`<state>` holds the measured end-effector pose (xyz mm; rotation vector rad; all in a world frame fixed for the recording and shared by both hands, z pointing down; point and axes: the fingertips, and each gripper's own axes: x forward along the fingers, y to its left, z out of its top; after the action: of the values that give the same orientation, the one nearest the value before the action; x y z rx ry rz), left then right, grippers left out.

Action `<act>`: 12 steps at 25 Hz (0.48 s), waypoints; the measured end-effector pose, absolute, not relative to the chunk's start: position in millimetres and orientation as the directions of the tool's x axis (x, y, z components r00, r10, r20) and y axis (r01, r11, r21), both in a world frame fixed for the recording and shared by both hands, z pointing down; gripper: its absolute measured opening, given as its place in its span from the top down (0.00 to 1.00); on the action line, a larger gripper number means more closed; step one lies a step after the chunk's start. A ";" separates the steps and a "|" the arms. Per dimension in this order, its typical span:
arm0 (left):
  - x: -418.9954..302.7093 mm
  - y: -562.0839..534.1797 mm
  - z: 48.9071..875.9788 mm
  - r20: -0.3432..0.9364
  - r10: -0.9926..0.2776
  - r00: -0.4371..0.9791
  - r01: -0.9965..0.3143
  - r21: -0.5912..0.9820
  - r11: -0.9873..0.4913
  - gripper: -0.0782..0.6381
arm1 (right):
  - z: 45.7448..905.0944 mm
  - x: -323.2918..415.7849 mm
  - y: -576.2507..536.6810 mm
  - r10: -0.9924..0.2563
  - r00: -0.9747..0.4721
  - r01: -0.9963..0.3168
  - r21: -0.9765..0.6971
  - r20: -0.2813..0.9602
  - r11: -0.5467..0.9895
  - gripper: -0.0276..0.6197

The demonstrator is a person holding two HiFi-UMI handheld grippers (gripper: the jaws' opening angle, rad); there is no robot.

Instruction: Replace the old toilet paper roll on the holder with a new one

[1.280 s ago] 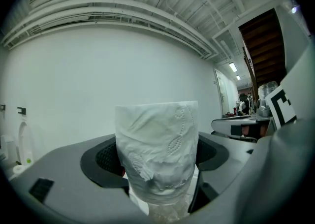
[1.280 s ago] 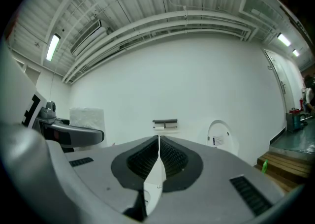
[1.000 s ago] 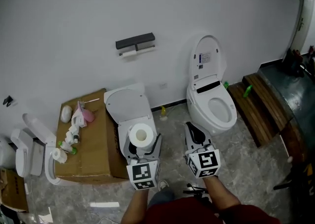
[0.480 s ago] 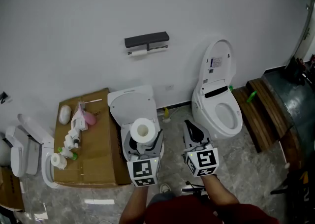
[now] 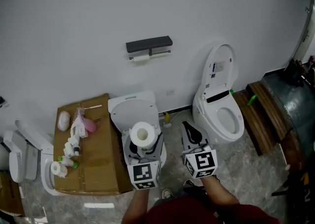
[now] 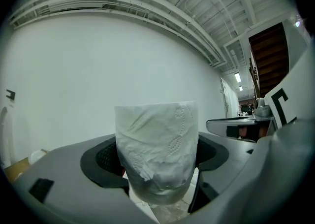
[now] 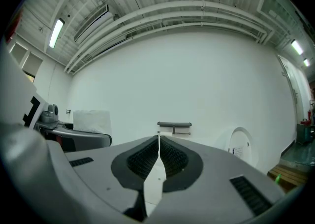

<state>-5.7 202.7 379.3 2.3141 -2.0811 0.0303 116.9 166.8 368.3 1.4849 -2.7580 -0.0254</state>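
Two tools | left tool (image 5: 143,143) grips one toilet roll (image 5: 142,132) | right tool (image 5: 190,130) closed, empty | one wall holder (image 5: 149,46)

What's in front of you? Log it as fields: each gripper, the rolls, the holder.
Left gripper: shut on new toilet paper roll, roll upright
Right gripper: shut, empty
Holder: dark, on the wall, ahead of both grippers
Old roll: small, white, on the holder's bar
Swap: not yet begun

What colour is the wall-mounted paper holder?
The holder is dark grey; the head view shows it best.
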 end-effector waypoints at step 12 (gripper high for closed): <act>11.0 109.2 385.1 0.048 -0.997 0.063 -0.998 -0.029 -0.064 0.28 | 379.1 125.4 64.2 -0.803 -0.597 -0.802 -0.019 -0.007 0.597 0.92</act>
<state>11.0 109.2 385.1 2.2812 -2.1408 0.0854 125.4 64.2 379.1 1.4176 -2.8204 0.0218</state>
